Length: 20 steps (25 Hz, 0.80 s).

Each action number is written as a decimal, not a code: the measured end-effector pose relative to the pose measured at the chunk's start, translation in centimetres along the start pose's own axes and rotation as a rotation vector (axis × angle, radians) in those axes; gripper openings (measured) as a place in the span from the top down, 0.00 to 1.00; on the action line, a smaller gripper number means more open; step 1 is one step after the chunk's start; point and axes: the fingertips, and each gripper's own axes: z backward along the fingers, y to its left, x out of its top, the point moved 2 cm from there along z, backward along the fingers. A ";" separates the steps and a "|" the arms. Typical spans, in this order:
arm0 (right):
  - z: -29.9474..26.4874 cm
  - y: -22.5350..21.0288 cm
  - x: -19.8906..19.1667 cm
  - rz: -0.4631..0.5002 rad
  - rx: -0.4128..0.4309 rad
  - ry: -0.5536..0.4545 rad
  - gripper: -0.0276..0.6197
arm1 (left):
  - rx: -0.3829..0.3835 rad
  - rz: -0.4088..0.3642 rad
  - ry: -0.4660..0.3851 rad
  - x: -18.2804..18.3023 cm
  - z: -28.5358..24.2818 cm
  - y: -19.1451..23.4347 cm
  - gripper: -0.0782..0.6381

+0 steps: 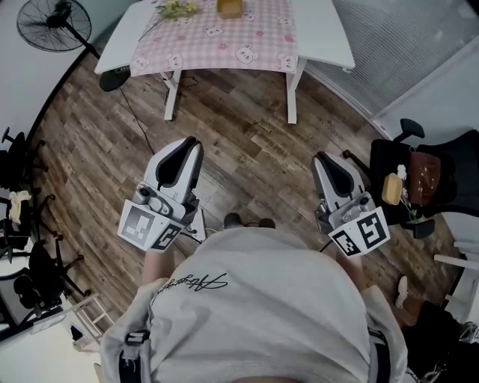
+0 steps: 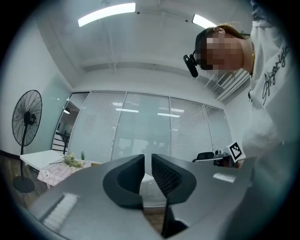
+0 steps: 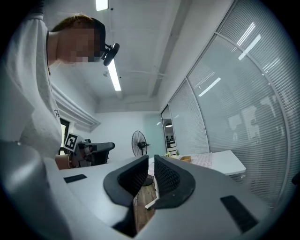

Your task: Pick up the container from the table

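Note:
The container (image 1: 230, 7), a small tan box, stands on the pink checked cloth of the white table (image 1: 322, 34) at the far end of the room, next to a bunch of flowers (image 1: 176, 9). In the right gripper view the container (image 3: 185, 158) shows small and far off, just right of the jaws. I hold both grippers level in front of my body, well short of the table. My left gripper (image 1: 188, 142) (image 2: 147, 157) and my right gripper (image 1: 320, 158) (image 3: 151, 159) are both shut, with nothing between their jaws.
Wooden floor lies between me and the table. A standing fan (image 1: 54, 24) is at the far left. An office chair (image 1: 419, 179) loaded with bags stands at the right. Dark stands and a small rack (image 1: 90, 314) line the left side.

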 end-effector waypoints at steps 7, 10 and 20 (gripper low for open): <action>-0.2 -0.5 0.3 -0.009 -0.034 -0.015 0.66 | -0.022 -0.018 0.003 -0.1 -0.1 -0.9 0.59; -0.3 -0.2 0.3 -0.014 -0.025 -0.026 0.57 | -0.022 -0.013 -0.004 0.0 0.0 -0.8 0.47; 0.3 -1.1 2.0 -0.031 -0.104 -0.173 0.14 | 0.013 -0.012 -0.018 -0.2 0.3 -0.3 0.24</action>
